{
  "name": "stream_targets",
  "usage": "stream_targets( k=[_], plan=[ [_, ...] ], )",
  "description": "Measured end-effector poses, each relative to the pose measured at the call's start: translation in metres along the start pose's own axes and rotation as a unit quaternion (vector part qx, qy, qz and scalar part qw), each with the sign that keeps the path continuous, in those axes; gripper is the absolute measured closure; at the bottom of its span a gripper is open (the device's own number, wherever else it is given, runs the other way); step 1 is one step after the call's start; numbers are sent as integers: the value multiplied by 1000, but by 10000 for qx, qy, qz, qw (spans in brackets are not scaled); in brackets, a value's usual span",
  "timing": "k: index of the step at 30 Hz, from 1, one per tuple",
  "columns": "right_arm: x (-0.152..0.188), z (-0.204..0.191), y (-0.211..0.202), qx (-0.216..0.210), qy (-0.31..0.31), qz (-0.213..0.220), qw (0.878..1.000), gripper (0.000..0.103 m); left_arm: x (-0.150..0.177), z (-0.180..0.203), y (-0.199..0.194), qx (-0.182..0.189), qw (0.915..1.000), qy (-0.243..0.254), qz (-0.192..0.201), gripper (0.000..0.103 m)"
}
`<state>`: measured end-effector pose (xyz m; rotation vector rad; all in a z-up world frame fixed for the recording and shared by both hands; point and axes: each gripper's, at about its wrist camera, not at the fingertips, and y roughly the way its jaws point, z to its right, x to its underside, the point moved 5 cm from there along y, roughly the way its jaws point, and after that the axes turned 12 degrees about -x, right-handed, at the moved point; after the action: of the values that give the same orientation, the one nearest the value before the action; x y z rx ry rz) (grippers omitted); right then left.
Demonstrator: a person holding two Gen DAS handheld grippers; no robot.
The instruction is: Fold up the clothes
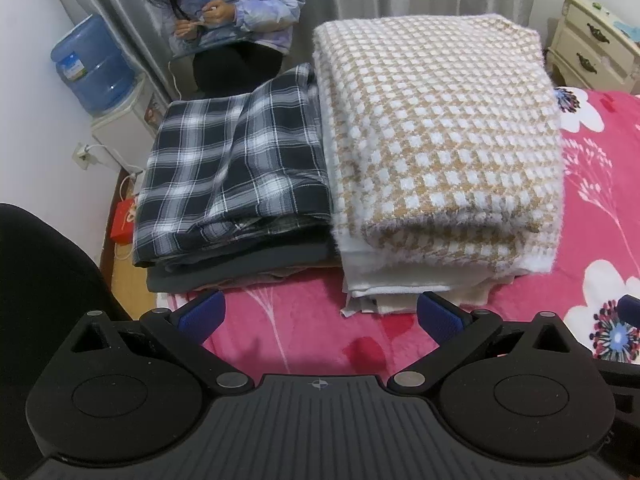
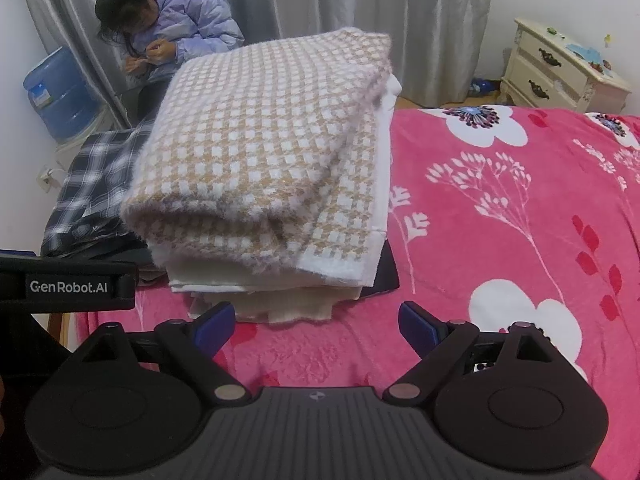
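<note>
Nearest my lens, both grippers stand spread and empty above the pink floral fleece bedspread [image 1: 304, 320]: left gripper [image 1: 320, 314], right gripper [image 2: 316, 320]. Just ahead I see the folded tan-and-white checked fuzzy knit [image 1: 436, 136] topping a stack of cream folded clothes [image 2: 280, 304]. Beside it, touching, lies the folded navy-and-white plaid shirt [image 1: 236, 164] on grey garments. Beyond: a seated person in a lilac puffer jacket [image 1: 256, 4], a blue water bottle [image 1: 92, 68], a cream nightstand [image 2: 560, 76].
</note>
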<state>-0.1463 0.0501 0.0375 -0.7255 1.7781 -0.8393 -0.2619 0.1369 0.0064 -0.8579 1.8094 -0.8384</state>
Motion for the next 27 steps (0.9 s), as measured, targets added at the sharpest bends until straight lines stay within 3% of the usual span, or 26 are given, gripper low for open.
stream_targets(
  k=[27],
  plan=[
    [1, 11, 1, 4, -8, -25, 10000, 10, 1, 4, -1, -33, 10000, 79, -38, 0]
  ],
)
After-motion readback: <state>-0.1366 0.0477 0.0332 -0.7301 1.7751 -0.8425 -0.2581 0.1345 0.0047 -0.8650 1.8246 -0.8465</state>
